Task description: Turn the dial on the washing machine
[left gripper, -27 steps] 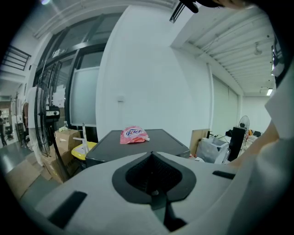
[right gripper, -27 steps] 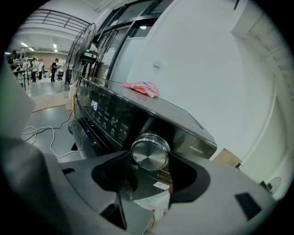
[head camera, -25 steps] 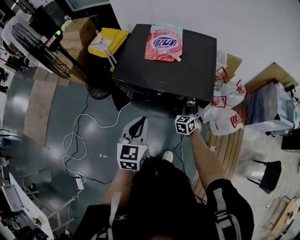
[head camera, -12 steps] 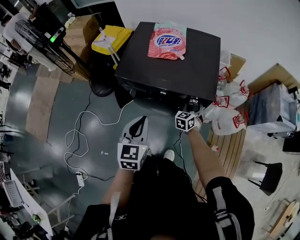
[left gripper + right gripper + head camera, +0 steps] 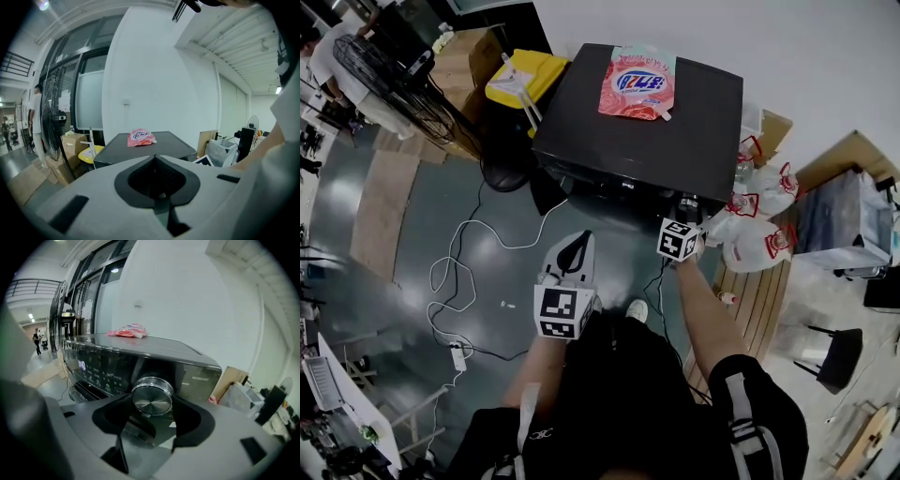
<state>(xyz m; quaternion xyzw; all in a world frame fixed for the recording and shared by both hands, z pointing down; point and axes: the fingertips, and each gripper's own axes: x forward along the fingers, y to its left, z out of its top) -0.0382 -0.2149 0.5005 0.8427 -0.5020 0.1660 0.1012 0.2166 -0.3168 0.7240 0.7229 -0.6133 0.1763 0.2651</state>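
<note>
The washing machine (image 5: pixel 656 141), a dark box-shaped unit with a flat top, is seen at 12 o'clock in the head view. Its control panel (image 5: pixel 105 371) is turned toward the person. A black standing fan (image 5: pixel 389 80) is placed at 10 o'clock, well apart from the machine. A yellow container (image 5: pixel 520 80) is set just beside the machine's left edge, at 11 o'clock. White plastic bags (image 5: pixel 755 239) with red ties are piled at 3 o'clock, close to the machine's right front corner. A pink-and-red pouch (image 5: pixel 636 84) is laid flat on the machine's top, toward its far edge. A white cable (image 5: pixel 459 272) is trailed over the grey floor at 9 o'clock.

The left gripper (image 5: pixel 572 248) is held near the middle of the head view, at 6 o'clock of the machine and apart from it. Its jaws are brought together and nothing is gripped between them.

The right gripper (image 5: pixel 151 420) is held up to the front panel, at 2 o'clock of the left gripper. Its jaws are spread wide with the dial (image 5: pixel 152 397) framed between them, and neither pad is seen pressing on it. The dial, a round brushed-metal knob, is mounted on the right part of the control panel, at 3 o'clock of the lit display (image 5: pixel 82 365).
</note>
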